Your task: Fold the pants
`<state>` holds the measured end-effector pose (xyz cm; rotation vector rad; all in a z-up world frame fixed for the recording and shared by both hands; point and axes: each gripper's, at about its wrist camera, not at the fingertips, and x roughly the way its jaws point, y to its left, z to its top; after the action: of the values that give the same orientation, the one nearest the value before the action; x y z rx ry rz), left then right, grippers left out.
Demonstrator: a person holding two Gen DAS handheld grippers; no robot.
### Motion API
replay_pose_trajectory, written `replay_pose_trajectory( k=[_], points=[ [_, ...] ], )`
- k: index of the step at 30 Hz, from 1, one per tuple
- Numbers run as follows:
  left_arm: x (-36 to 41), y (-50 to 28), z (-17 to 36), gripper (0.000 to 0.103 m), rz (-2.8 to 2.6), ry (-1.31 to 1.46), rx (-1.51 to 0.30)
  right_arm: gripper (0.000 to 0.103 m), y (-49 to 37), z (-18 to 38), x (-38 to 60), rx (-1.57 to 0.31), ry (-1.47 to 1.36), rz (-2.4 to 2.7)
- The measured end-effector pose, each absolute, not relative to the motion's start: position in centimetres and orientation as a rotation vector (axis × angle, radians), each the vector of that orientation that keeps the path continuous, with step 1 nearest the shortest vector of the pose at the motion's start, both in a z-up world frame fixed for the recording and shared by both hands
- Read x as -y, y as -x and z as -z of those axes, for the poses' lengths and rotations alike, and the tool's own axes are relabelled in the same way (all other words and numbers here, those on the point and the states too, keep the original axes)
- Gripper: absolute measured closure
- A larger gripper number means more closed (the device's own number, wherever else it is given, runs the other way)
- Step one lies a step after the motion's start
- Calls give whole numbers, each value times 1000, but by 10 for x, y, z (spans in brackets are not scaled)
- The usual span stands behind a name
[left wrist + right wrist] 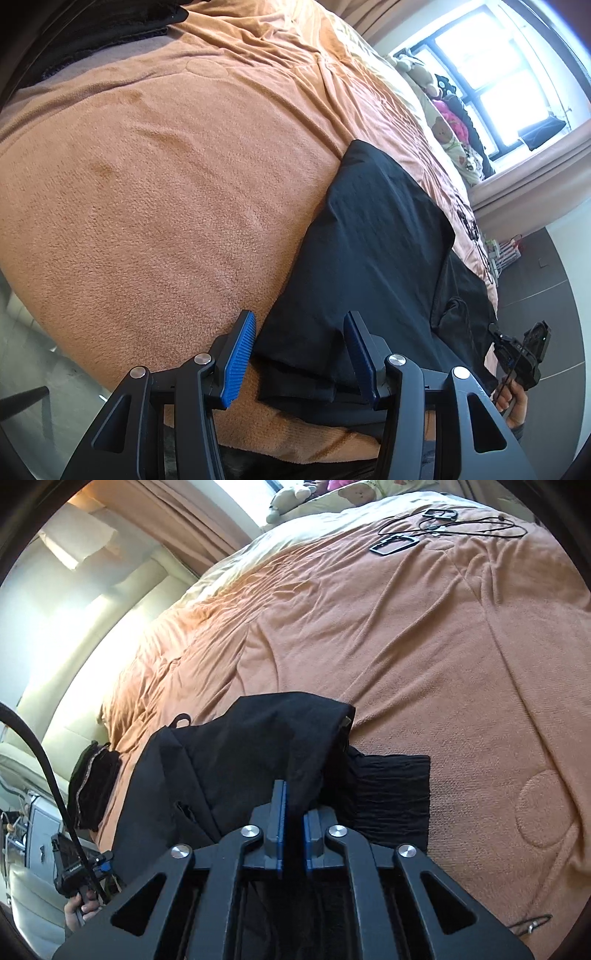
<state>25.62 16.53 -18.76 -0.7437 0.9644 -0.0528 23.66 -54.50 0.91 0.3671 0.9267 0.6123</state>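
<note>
The black pants [373, 236] lie on the bed [166, 177], on its orange blanket, close to the near edge of the bed. They look partly folded, soft and a bit crumpled. One long flat part runs away from the left tool [299, 360] toward the window [491, 74], so the long way of the pants points straight ahead of that tool.

The left tool is spread wide. The near end of the pants sits between its two blue pads [240, 360], but the pads do not touch the cloth yet. This tool is the nearer one to the loose end.

The right tool [293, 812] is pressed together and pinches a bunch of the black cloth [266, 746]. In the right wrist view the cloth rises from the bed up to this tool like a small tent. Beside it, a flat wrinkly part of the pants [391, 794] rests on the blanket, to the right of the pinched bunch.

I think the next move is for the left tool to close on the near end. Then both tools can carry the cloth along the long way of the pants. The cloth is floppy, so it could slip or bunch up.
</note>
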Motion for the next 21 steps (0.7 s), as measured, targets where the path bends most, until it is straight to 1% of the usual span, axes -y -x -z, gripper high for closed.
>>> replay_pose_trajectory(
  k=[4,6,8,10,11,20,21],
  points=[
    [-166,-255,189,51,63,760,-959,101,-215,-52,537,-851,-305,-613],
    [-165,-254,188,51,74,761,-959,101,-207,-63,539,-840,-251,-549],
    [-163,-254,187,51,86,759,-960,97,-200,-70,546,-856,-246,-509],
    [-163,-254,186,51,91,755,-958,83,-192,-70,559,-874,-291,-502],
    [-162,-254,185,51,95,755,-956,81,-186,-69,566,-872,-312,-492],
    [-161,-248,182,51,117,766,-937,80,-133,-42,588,-987,-414,-497],
    [-161,-247,182,51,119,769,-935,71,-128,-39,589,-992,-431,-496]
  ],
)
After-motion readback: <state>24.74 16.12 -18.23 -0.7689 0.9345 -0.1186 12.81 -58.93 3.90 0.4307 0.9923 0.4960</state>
